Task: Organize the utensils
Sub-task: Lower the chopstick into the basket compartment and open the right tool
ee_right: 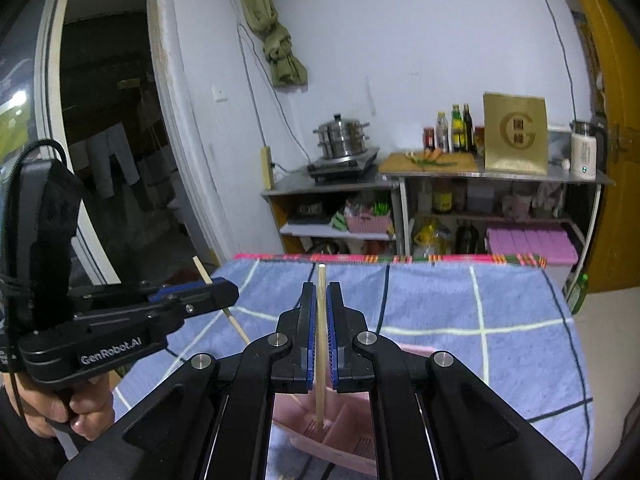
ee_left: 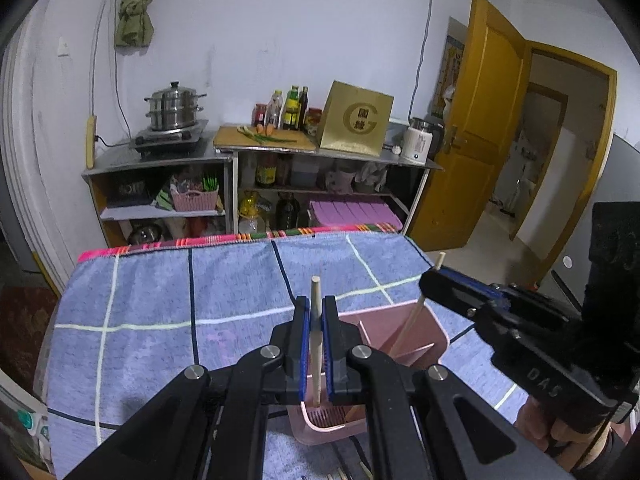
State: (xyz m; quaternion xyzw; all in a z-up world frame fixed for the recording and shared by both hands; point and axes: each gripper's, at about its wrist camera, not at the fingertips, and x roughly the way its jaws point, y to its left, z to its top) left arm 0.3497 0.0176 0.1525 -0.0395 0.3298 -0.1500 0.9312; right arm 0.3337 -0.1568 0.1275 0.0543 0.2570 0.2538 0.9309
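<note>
Chopsticks of pale, slender wood are what is being handled: one is pinched by the left gripper [ee_left: 316,344], the other by the right gripper [ee_right: 320,340]. In each wrist view the blue pads are seen drawn in narrow against the stick, with no gap left beside it.

The left chopstick [ee_left: 315,320] is held near upright, its lower tip at the rim of the pink plastic utensil holder with dividers [ee_left: 432,324], which stands on the blue checked towel [ee_left: 160,300] spread over the table. The right chopstick [ee_right: 321,360] is held likewise, its lower tip reaching down to the slotted floor of a compartment of the holder [ee_right: 348,424]; whether it touches cannot be told.

Such sticks are judged to be very light, stiff and smooth, so little force is needed, but rotation or slipping within flat pads is likely if the grip is eased early. A hold about mid-length, as seen, is thought best: enough stick is left below to be guided into a compartment. The light holder may be nudged by a stray push.
</note>
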